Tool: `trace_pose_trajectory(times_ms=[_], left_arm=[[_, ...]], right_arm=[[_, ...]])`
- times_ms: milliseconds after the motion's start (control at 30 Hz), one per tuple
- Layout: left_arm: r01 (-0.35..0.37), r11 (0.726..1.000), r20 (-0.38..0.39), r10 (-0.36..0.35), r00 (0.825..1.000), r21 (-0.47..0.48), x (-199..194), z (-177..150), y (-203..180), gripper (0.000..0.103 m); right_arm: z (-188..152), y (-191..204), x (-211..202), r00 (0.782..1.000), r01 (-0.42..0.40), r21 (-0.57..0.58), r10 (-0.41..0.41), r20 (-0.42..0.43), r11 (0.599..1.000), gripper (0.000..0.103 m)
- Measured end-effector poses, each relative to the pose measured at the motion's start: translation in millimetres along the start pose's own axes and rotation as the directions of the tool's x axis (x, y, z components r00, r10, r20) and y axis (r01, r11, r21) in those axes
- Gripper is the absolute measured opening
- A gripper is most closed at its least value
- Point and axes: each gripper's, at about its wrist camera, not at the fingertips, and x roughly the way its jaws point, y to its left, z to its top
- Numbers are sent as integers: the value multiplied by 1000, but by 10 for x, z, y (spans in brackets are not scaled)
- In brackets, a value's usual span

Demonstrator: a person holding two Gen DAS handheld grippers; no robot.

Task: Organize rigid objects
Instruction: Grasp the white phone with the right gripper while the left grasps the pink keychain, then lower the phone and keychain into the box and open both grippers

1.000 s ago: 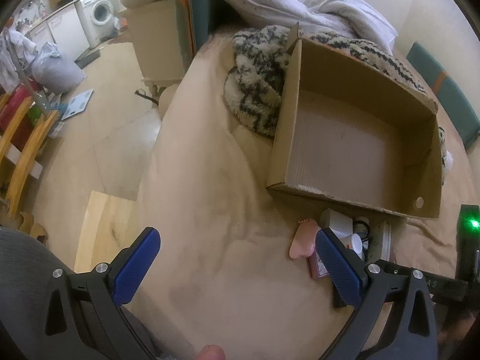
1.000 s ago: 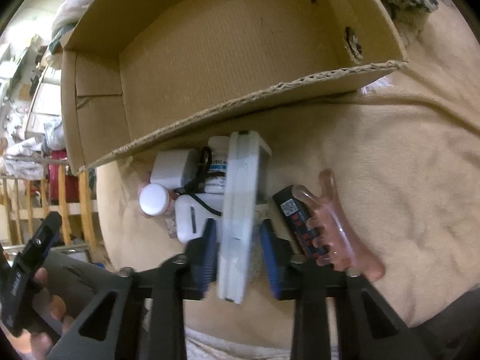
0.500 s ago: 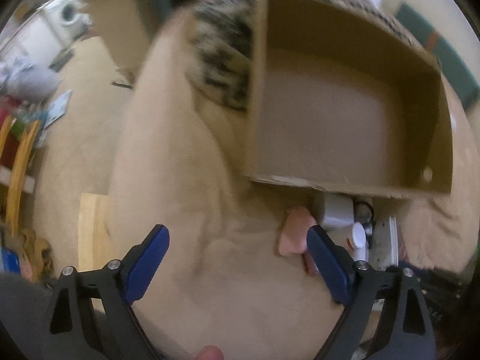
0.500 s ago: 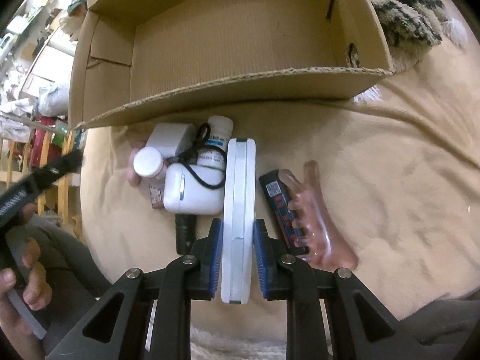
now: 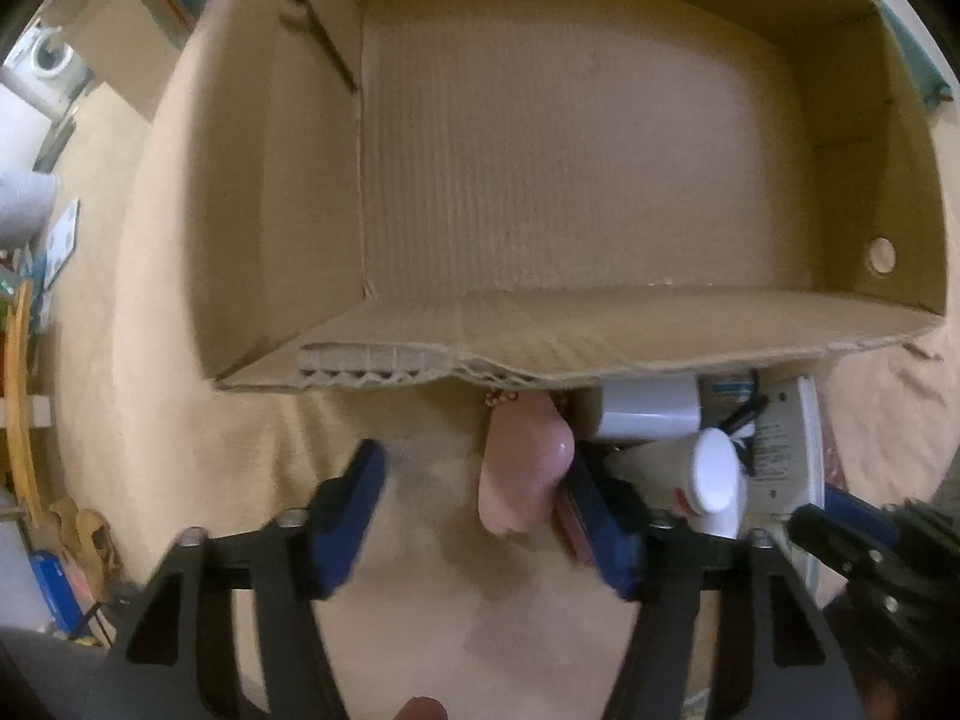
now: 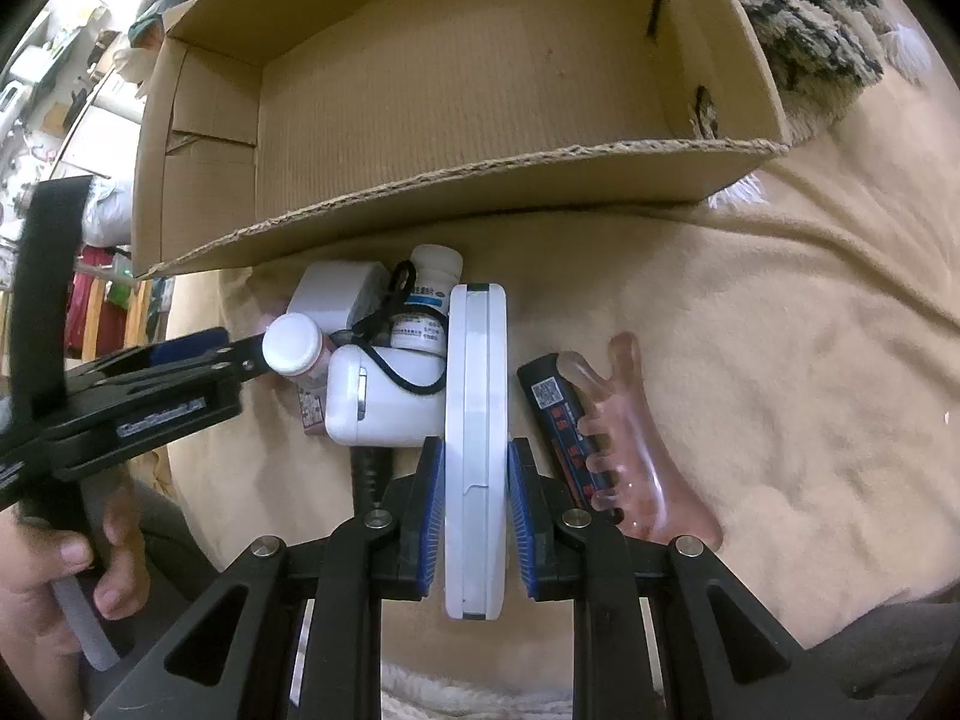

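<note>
An empty cardboard box (image 5: 540,354) (image 6: 420,204) lies on a beige blanket. In front of it is a cluster of small items. My right gripper (image 6: 477,468) is shut on a flat white case (image 6: 477,420) standing on edge. Beside the case lie a white charger case (image 6: 384,396), a white adapter (image 6: 336,294), two white-capped bottles (image 6: 294,342), a black battery (image 6: 558,414) and a pink comb (image 6: 636,438). My left gripper (image 5: 480,480) is open low over the blanket, its right finger beside a pink soft object (image 5: 522,468).
A black-and-white knitted throw (image 6: 810,18) lies behind the box. The left gripper body and a hand (image 6: 72,552) reach in from the left in the right wrist view. Furniture and a washing machine (image 5: 48,60) stand off the bed's left side.
The left gripper moved forward and down to the items by the box's near wall. The right gripper closed fully on the white case and holds it.
</note>
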Motion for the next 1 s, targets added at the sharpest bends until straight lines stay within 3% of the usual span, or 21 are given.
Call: trace_pose_trajectory(times_ms=[100,133,600,1000], left_arm=[[29,999,-17,-30,999,-28,86,-2,48,36],[31,999,-18,-32,999,-28,101,-5,58,26],[-13,998,38,15,999,-64,-94,-421,215,26],[-25,991,175,48,983,-132,-650,-881,448,26]], right_arm=[[10,-1,9,1000,7,4,-7,2,1000,23],[16,1,15,1000,12,6,-12,-1,1000,23],[-49,-33,-111,999,8,18,-9,36,1000,22],[-148,-38,-757,977,-65,13,61,204,998,22]])
